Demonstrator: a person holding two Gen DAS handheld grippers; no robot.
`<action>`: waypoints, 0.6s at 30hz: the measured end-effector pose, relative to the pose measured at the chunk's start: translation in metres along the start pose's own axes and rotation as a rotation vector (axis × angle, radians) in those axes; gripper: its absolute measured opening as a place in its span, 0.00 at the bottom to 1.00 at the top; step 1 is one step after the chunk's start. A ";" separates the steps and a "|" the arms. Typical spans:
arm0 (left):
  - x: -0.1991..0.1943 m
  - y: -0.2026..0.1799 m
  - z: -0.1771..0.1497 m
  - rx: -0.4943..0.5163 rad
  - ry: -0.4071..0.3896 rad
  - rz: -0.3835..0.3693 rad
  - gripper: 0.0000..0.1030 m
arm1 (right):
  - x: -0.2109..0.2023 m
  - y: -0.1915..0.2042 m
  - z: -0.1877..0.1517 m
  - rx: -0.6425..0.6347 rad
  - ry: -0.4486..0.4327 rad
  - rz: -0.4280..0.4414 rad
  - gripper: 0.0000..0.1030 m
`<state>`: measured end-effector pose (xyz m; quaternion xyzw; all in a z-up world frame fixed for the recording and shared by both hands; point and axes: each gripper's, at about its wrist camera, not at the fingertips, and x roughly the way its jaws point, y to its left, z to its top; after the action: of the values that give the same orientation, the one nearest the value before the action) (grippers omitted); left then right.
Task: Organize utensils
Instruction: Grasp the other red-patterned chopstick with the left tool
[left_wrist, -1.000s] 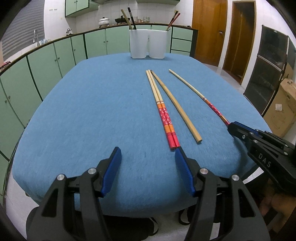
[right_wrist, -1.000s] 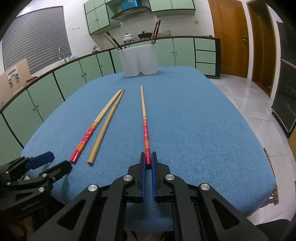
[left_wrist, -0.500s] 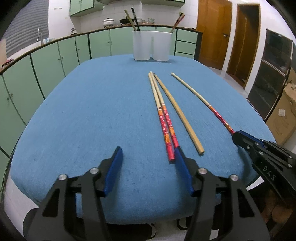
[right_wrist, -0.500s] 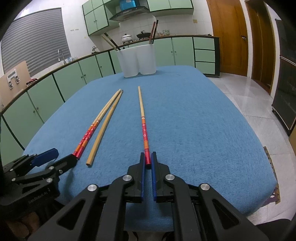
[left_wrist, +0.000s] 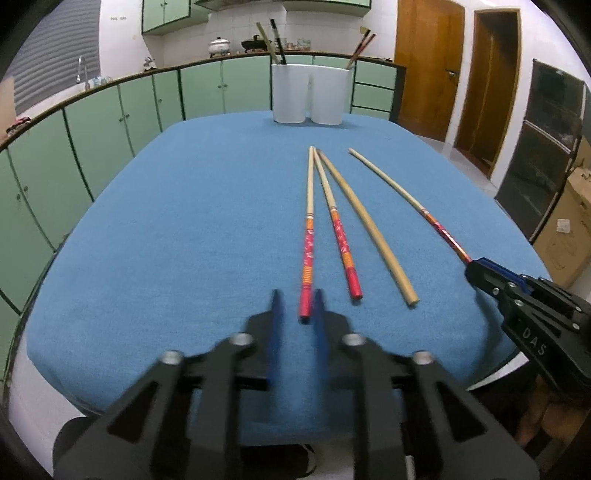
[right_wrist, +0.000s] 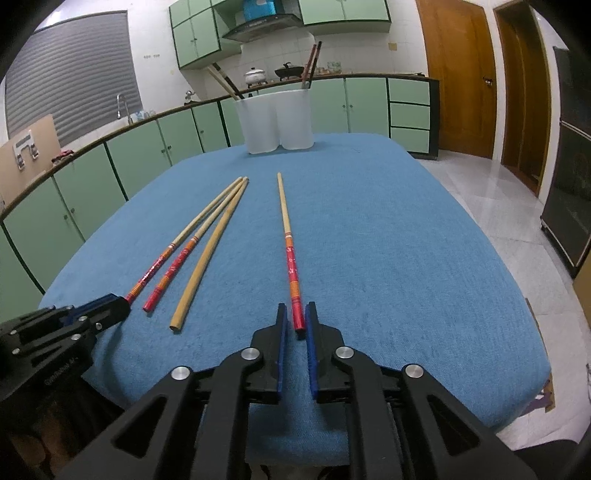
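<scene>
Several chopsticks lie lengthwise on the blue table (left_wrist: 184, 221). My left gripper (left_wrist: 297, 306) is closing round the red end of the leftmost red-handled chopstick (left_wrist: 308, 251); its blurred jaws still stand a little apart. Beside it lie a second red-handled chopstick (left_wrist: 341, 243) and a plain bamboo chopstick (left_wrist: 369, 229). My right gripper (right_wrist: 296, 319) has its jaws narrowly apart round the red end of a separate red-handled chopstick (right_wrist: 290, 251). A white twin-cup holder (left_wrist: 311, 92) with chopsticks in it stands at the far edge.
Green kitchen cabinets (left_wrist: 110, 118) curve round behind and left of the table. Wooden doors (right_wrist: 458, 74) and a dark appliance are to the right. A cardboard box (left_wrist: 569, 221) stands on the floor at right. The table's near edge is just below both grippers.
My left gripper has shifted right and its jaws have narrowed from wide open round the leftmost red chopstick, which now lies apart from its neighbour. My right gripper's jaws have opened slightly.
</scene>
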<state>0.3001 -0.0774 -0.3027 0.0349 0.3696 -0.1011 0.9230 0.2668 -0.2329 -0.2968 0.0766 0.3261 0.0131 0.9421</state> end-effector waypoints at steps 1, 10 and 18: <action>0.001 0.002 0.000 -0.012 0.000 0.004 0.33 | 0.001 0.000 0.000 -0.001 -0.001 -0.002 0.11; -0.001 -0.003 -0.001 0.000 -0.003 -0.075 0.05 | -0.007 0.003 -0.001 0.013 -0.022 -0.030 0.07; 0.001 -0.006 -0.001 0.004 0.003 -0.076 0.08 | -0.009 0.008 -0.008 -0.015 -0.006 -0.018 0.09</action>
<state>0.2986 -0.0836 -0.3036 0.0231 0.3720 -0.1368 0.9178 0.2553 -0.2246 -0.2965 0.0665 0.3239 0.0071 0.9437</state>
